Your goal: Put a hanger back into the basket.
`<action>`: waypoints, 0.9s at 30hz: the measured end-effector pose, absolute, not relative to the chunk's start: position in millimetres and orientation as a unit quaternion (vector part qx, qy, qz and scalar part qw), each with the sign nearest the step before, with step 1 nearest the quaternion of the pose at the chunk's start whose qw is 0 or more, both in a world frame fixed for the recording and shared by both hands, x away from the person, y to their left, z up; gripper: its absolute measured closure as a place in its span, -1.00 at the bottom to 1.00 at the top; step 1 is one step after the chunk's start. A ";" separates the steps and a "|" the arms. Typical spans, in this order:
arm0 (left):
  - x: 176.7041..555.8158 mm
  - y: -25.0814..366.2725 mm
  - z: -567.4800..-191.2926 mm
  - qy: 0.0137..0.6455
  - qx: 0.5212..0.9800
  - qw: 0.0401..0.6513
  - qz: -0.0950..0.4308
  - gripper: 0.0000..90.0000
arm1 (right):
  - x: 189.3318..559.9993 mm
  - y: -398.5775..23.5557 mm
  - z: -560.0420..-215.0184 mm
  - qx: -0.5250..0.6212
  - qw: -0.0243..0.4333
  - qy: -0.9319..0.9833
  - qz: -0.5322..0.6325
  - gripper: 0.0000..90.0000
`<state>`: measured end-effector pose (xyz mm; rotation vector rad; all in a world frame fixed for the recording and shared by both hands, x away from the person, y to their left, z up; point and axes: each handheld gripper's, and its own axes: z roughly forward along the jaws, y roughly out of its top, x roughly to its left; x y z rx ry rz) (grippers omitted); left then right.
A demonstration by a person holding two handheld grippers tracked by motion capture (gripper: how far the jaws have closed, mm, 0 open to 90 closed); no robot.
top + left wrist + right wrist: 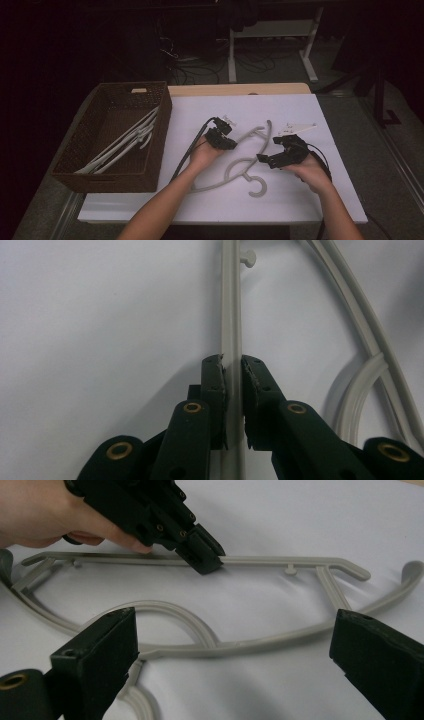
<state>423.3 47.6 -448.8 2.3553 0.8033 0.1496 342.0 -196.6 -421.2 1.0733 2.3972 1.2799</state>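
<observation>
left gripper (232,365) clamped tight on the grey hanger (231,305) bar – clearest in its own view, right gripper (235,650) wide open over it, high view adds wicker basket (161,131) – several hangers, count unclear

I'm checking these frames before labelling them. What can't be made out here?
- High view: how many hangers lie in the brown basket; they overlap, and the picture is dim.
- Left gripper view: the left gripper is shut on the grey hanger, whose bar leaves the top edge and is hidden below by the jaws.
- Right gripper view: the hanger's hook, cut off at the bottom edge behind the open right gripper.
</observation>
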 end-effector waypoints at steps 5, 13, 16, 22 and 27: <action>422.7 58.0 -443.4 0.310 0.886 0.340 0.051 0.56 | 342.5 -195.4 -421.0 0.367 0.110 0.816 0.434 -0.88; 401.0 102.0 -416.9 0.278 0.875 0.394 0.033 0.03 | 353.1 -189.8 -417.0 0.374 0.118 0.821 0.415 -0.86; 388.8 117.4 -412.7 0.262 0.876 0.404 0.026 -0.10 | 360.1 -186.3 -414.4 0.377 0.124 0.823 0.406 -0.80; 367.7 134.6 -408.3 0.245 0.874 0.418 0.022 -0.35 | 374.1 -181.2 -409.7 0.388 0.130 0.821 0.398 -0.61; 345.1 145.7 -412.7 0.230 0.874 0.428 0.009 -0.49 | 392.2 -173.5 -410.0 0.391 0.128 0.827 0.384 -0.19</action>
